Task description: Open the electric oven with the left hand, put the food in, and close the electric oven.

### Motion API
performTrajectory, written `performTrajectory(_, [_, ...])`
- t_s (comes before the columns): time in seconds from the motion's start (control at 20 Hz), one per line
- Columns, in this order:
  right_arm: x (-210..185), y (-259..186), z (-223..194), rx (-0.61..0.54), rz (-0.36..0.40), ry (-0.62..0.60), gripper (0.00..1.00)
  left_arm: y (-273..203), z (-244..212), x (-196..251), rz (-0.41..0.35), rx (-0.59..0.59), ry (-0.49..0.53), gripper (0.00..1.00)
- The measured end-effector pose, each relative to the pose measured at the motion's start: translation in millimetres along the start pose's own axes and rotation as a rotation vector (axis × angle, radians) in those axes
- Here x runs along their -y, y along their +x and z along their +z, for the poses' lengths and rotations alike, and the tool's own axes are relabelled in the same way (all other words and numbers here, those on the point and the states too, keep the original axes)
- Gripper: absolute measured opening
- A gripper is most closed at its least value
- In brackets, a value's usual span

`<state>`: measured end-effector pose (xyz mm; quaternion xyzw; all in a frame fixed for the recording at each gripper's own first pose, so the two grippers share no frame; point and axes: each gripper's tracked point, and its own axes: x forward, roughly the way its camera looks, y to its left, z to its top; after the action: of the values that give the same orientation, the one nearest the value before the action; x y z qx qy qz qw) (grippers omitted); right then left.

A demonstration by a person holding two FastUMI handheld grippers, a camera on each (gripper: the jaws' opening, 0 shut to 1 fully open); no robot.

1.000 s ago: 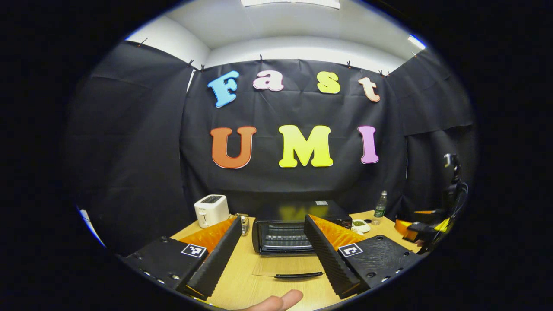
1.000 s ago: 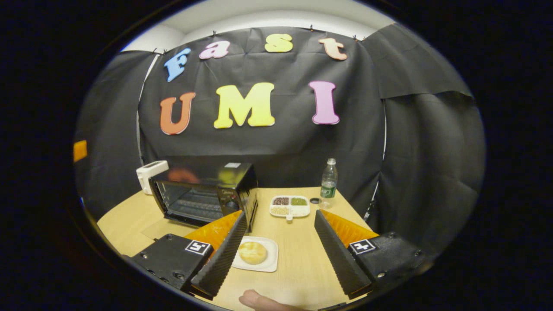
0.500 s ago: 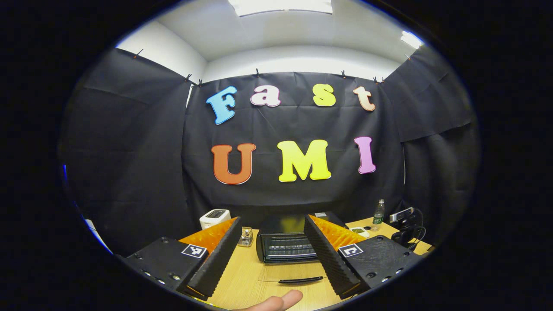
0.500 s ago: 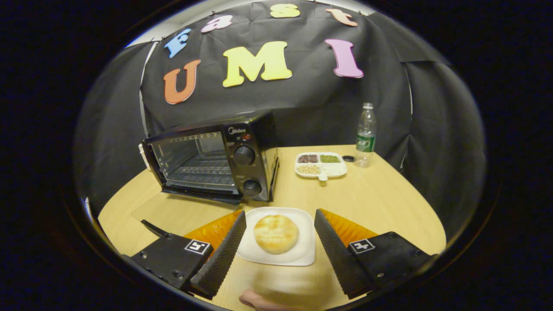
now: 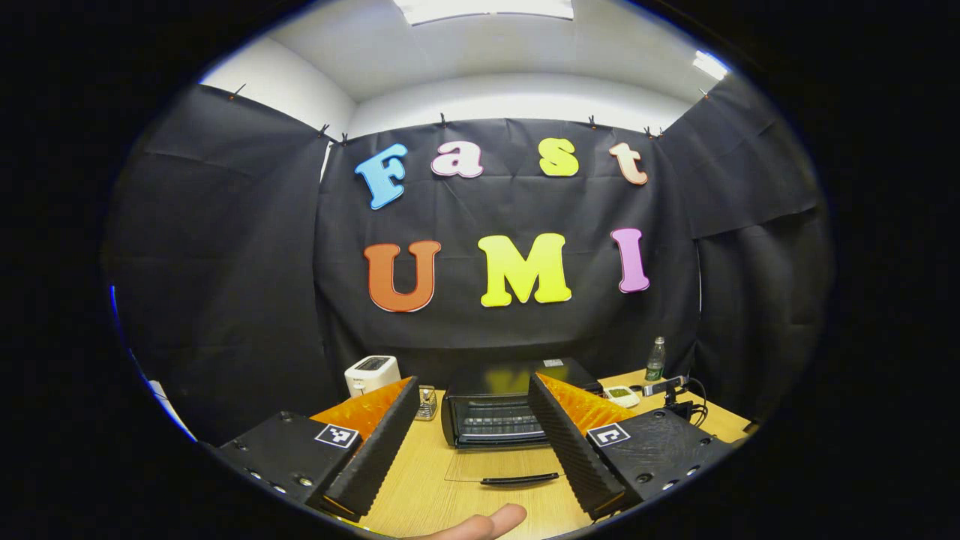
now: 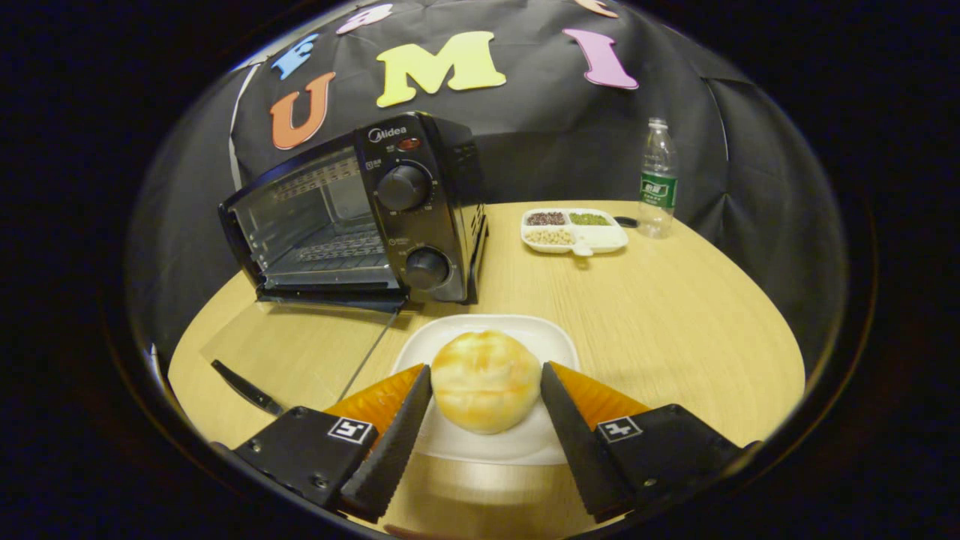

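while the oven (image 6: 352,217) stands on the wooden table (image 6: 675,300) with its glass door (image 6: 300,352) folded flat down in front of it, we see in the right gripper view that the cavity and its wire rack are exposed. our right gripper (image 6: 486,401) sits low over the white plate (image 6: 487,442) just in front of the oven's control panel, its two fingers spread and flanking the round bun (image 6: 486,381) on the plate. the bun lies between them; the finger edges come very close to its sides, but we cannot tell whether they touch it, and the jaws are not clamped.

behind the plate, toward the cloth wall, we see a divided white dish (image 6: 574,229) holding beans and grains, and a clear water bottle (image 6: 658,180) upright just beside it.

in the left gripper view our left gripper (image 5: 472,442) hangs back from the oven (image 5: 499,409), well apart from it, its jaws wide open and holding nothing. the lowered door's dark handle (image 5: 519,478) lies on the table between the fingers. a white toaster (image 5: 373,373) stands to the left of the oven, and a fingertip (image 5: 480,523) shows at the bottom edge.
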<state>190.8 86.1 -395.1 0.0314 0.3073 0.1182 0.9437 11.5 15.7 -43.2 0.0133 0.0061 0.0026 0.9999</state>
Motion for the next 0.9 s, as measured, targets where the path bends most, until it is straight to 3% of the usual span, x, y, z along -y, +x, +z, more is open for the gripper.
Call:
performTrajectory(0.3, [-0.8, -0.7, -2.8, -0.014, -0.008, -0.007, 0.84, -2.1, -6.5, -7.0, 0.002, -0.009, -0.031, 0.95])
performTrajectory(0.5, [-5.8, -13.3, 7.1, 0.020, 0.018, 0.085, 0.75, -5.6, -0.1, -11.2, -0.004, 0.009, -0.013, 0.95])
performTrajectory(0.7, [-31.1, -40.4, 27.9, 0.083, 0.103, 0.193, 0.75, -9.6, 4.8, -12.9, -0.015, 0.025, -0.018, 0.95])
performTrajectory(0.9, [-73.5, -59.0, 49.8, 0.130, 0.247, 0.311, 0.73, -14.6, 6.2, -21.4, -0.012, 0.038, -0.023, 0.95])
